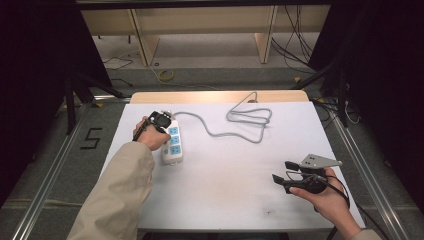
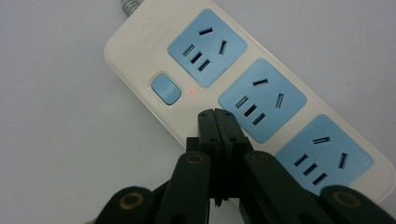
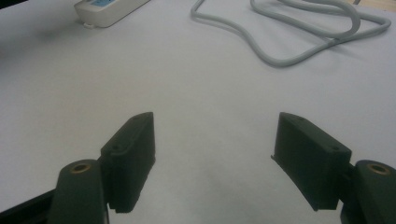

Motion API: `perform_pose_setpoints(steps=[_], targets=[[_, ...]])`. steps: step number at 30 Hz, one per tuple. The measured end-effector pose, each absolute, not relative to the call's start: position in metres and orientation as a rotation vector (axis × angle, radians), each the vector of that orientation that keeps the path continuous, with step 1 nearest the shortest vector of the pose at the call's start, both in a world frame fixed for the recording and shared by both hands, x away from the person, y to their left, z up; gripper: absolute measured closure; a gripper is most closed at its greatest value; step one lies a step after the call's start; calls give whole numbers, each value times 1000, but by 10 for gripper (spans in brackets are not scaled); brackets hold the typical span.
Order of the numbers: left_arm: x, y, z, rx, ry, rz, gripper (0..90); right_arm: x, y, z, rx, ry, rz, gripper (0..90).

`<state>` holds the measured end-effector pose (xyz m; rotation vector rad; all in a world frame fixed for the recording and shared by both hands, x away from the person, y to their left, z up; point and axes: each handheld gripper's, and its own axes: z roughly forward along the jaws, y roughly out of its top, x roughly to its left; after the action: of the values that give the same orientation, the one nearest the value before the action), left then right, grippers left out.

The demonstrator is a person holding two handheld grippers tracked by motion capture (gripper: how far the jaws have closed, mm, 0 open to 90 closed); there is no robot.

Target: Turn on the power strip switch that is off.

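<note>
While the left tool has its two black jaws pressed flat together with nothing between them, its tip hovers at or on the cream casing of a power strip; whether it actually touches cannot be told. In the left tool view the tip sits just at 4 o'clock from a small blue rocker switch, with a tiny red light glowing between the two.

Seen from the high view, the left tool is gripped by the left hand at about 10 o'clock on the white table. The power strip lies flat there, its long axis running from 12 to 6 o'clock, nearly straight away from the person. Its three blue sockets sit in a row, and its cord end points to 12 o'clock. From that end a grey cable runs toward 3 o'clock and loops loosely near the table's far edge.

At about 4 o'clock on the table, well apart from the strip, the right hand holds the right tool pointing toward 9 o'clock. In the right tool view its jaws stand wide apart, gripping nothing, over bare table, with the strip at 11 o'clock and the cable at 1 o'clock.
</note>
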<state>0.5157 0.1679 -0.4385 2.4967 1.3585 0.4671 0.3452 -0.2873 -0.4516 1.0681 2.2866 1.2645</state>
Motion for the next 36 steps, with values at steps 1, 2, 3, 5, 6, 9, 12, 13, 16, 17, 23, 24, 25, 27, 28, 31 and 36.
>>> perform_pose_setpoints(steps=[1, 2, 3, 5, 6, 9, 12, 13, 16, 17, 23, 24, 25, 27, 28, 31, 36], targets=[[516, 168, -439, 2494, 1361, 466, 900, 345, -287, -452, 1069, 2287, 1265, 296], [516, 168, -439, 2494, 1361, 466, 900, 345, -288, -452, 1070, 2286, 1264, 296], [516, 168, -439, 2495, 1361, 466, 900, 345, -287, -452, 1070, 2286, 1266, 296], [516, 167, -439, 2494, 1364, 469, 900, 345, -287, -452, 1070, 2287, 1267, 296], [516, 167, -439, 2491, 1367, 472, 900, 345, -287, -452, 1071, 2289, 1267, 295], [516, 166, -439, 2498, 1372, 454, 900, 345, -287, -452, 1068, 2289, 1269, 296], [516, 163, -439, 2484, 1370, 432, 900, 345, -287, -452, 1072, 2290, 1267, 296], [516, 161, -439, 2508, 1355, 453, 900, 345, -287, -452, 1072, 2291, 1267, 296], [515, 158, -439, 2536, 1342, 477, 900, 345, -287, -452, 1072, 2289, 1268, 296], [515, 159, -439, 2516, 1353, 470, 900, 345, -287, -452, 1072, 2289, 1268, 295], [515, 161, -439, 2499, 1365, 458, 900, 345, -288, -452, 1073, 2288, 1267, 295], [515, 161, -439, 2501, 1365, 454, 900, 345, -288, -452, 1073, 2289, 1267, 296], [516, 162, -439, 2497, 1368, 445, 900, 345, -287, -452, 1073, 2289, 1268, 296], [516, 164, -439, 2477, 1380, 431, 900, 345, -287, -452, 1074, 2289, 1268, 296], [516, 164, -439, 2482, 1377, 428, 900, 345, -288, -452, 1074, 2289, 1267, 296], [517, 165, -438, 2475, 1382, 421, 900, 345, -288, -452, 1071, 2289, 1269, 296], [516, 165, -438, 2473, 1386, 425, 900, 345, -288, -452, 1075, 2286, 1270, 296]])
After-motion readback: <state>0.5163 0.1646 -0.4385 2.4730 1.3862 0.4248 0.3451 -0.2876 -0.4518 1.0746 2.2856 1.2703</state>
